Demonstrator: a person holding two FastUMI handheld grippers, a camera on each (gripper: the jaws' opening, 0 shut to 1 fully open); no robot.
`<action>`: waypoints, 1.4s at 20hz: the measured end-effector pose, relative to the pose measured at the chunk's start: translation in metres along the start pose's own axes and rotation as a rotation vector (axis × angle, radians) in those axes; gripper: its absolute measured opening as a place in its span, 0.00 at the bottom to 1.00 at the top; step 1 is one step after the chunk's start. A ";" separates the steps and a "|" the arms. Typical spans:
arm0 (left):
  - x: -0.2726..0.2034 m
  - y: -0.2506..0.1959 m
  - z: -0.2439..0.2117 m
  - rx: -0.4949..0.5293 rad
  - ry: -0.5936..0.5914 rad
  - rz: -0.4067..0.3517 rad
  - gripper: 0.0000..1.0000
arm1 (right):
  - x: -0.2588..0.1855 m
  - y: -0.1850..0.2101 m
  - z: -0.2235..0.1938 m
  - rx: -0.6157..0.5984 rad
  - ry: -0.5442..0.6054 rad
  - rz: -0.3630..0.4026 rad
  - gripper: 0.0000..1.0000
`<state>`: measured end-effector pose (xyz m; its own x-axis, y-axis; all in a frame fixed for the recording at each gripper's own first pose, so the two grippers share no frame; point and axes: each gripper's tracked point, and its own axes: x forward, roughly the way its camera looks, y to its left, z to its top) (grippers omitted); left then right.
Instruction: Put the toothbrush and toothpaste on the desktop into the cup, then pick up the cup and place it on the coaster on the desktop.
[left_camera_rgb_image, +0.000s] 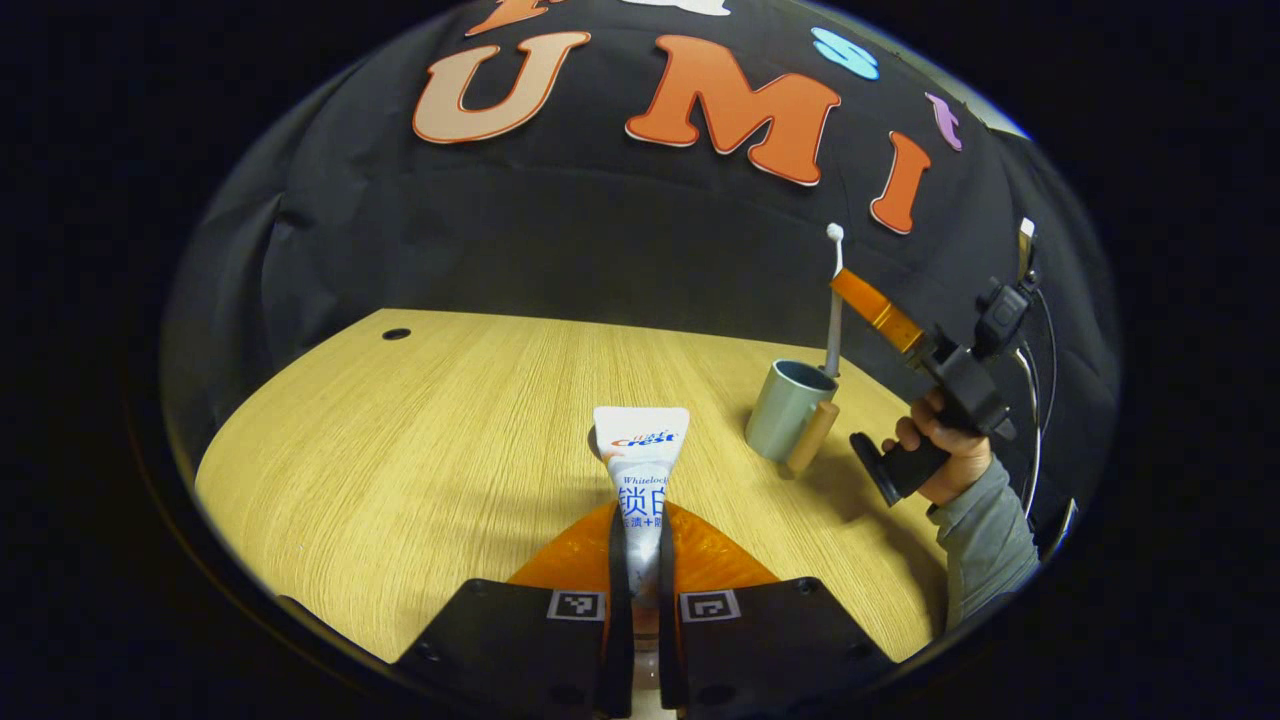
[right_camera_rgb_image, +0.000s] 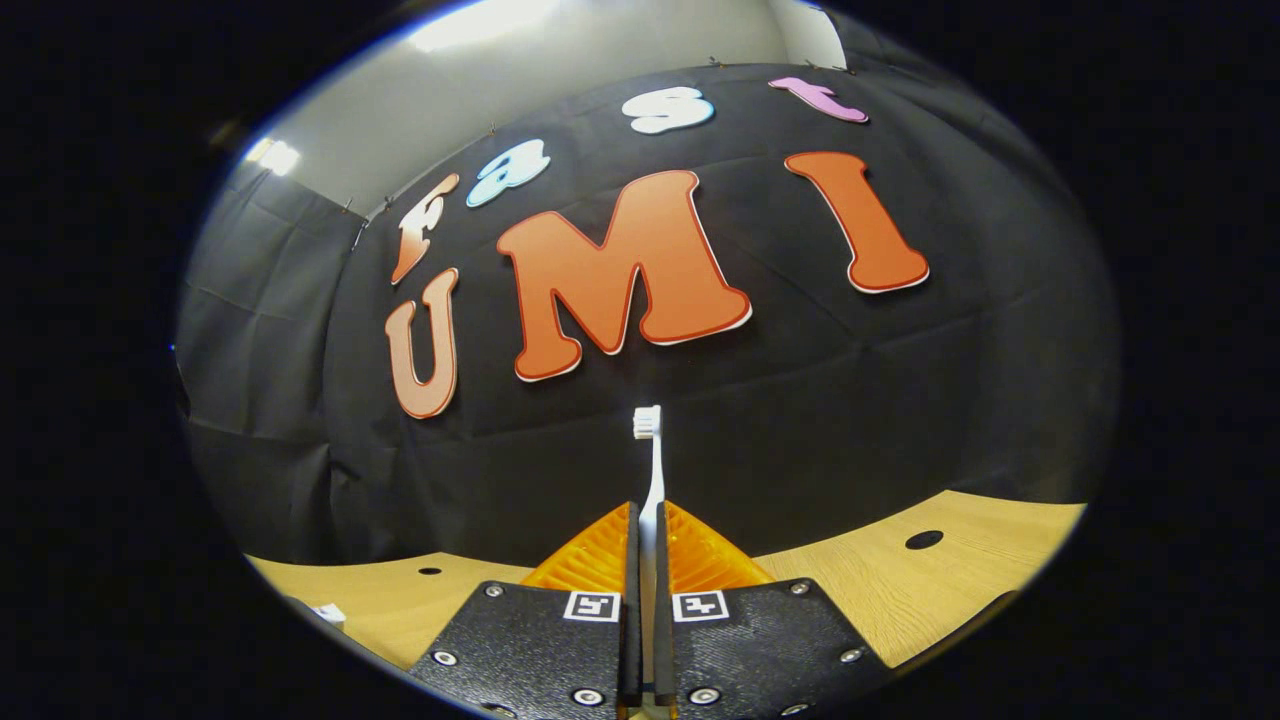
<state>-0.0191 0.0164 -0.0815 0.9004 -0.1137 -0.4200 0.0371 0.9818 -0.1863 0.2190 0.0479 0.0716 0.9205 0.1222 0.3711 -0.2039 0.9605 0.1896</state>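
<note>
Now your left gripper (left_camera_rgb_image: 640, 560) pinches toothpaste (left_camera_rgb_image: 640, 470) above desktop (left_camera_rgb_image: 400, 450). Your right gripper (right_camera_rgb_image: 648, 560) clamps toothbrush (right_camera_rgb_image: 650, 470), bristles up, its handle end just above cup (left_camera_rgb_image: 788, 408), which stands on desktop beside your hand (left_camera_rgb_image: 940, 455).

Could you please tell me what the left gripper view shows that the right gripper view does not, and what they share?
Left gripper view: the toothpaste clamped in the left hand-held gripper, the cup standing on the desk, and a hand holding the right hand-held gripper.

Right gripper view: the bright ceiling above the booth cloth.

Both: the toothbrush, clamped in the right hand-held gripper, bristles up; in the left gripper view its lower end reaches into the cup.
</note>
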 end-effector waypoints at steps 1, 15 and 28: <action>0.000 -0.002 0.006 0.006 -0.023 -0.004 0.13 | 0.002 -0.003 -0.007 0.001 0.022 -0.012 0.05; 0.010 -0.028 0.050 0.050 -0.125 -0.067 0.13 | -0.016 -0.010 -0.020 -0.059 0.093 -0.035 0.06; 0.047 -0.085 0.099 0.075 -0.268 -0.183 0.13 | -0.076 -0.030 -0.022 -0.034 0.206 -0.009 0.36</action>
<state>0.0628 -0.0572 0.0028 0.9573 -0.2553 -0.1354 0.2319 0.9582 -0.1674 0.1622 0.0154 0.0179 0.9716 0.1593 0.1750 -0.1876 0.9692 0.1596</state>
